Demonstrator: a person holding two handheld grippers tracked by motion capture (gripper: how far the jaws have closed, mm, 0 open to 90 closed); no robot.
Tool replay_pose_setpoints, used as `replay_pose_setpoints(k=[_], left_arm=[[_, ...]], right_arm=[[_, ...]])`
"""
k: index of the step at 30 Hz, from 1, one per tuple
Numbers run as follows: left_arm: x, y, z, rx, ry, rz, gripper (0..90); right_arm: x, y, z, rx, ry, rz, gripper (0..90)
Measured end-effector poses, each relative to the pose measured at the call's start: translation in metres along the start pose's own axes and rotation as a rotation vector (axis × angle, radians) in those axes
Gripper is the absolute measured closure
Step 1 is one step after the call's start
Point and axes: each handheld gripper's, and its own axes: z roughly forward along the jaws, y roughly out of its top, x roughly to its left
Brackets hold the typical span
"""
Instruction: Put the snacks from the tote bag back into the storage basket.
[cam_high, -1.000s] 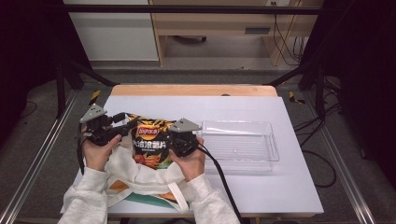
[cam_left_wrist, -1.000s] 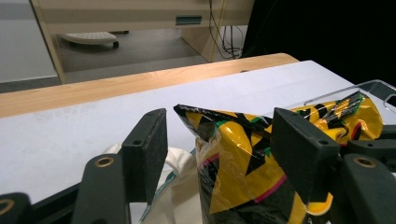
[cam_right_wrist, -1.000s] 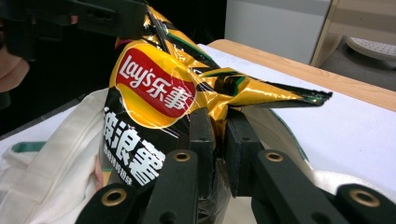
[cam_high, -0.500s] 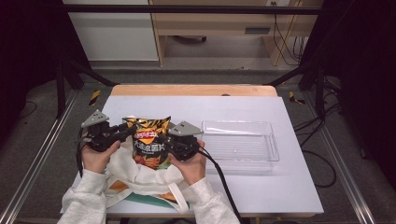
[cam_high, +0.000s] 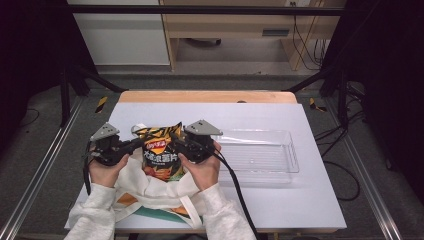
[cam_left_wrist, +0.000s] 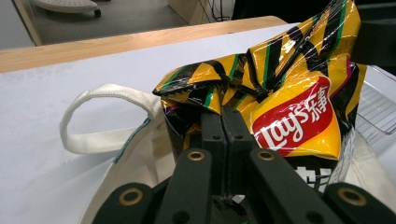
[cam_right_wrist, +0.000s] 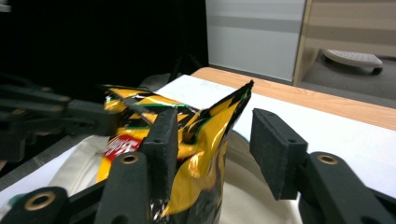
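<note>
Left tool (cam_left_wrist: 223, 122) clamped on the chip bag (cam_high: 161, 155)'s top edge; right tool (cam_right_wrist: 212, 140) just opening, bag edge loose between its jaws.

Even overhead light brightens the white table (cam_high: 280, 117) (dark surroundings), glare glints off the chip bag (cam_left_wrist: 299, 93), nearest jaws blurred

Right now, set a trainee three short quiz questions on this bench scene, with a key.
1. True or false: the left gripper is shut on the crisp bag.
2. What does the crisp bag stand in?
A. the clear tray
B. the cloth bag
C. a cardboard box
3. How do the right gripper's jaws stand?

Key:
1. True.
2. B.
3. Apart: they have just been opening, with the crisp bag's top corner between them and a gap at one pad.
</note>
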Motion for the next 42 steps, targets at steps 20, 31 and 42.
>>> replay_pose_setpoints(k=[20,31,42], left_arm=[[-0.011,0.007,-0.020,-0.063,0.018,0.016,90.0],[-0.021,0.020,-0.044,-0.135,0.021,0.027,90.0],[-0.030,0.030,-0.057,-0.188,0.026,0.043,90.0]], right_arm=[[0.005,0.008,-0.004,0.029,0.055,0.031,90.0],[0.013,0.030,-0.021,-0.031,0.088,0.015,90.0],[0.015,0.042,-0.031,-0.063,0.097,0.003,90.0]])
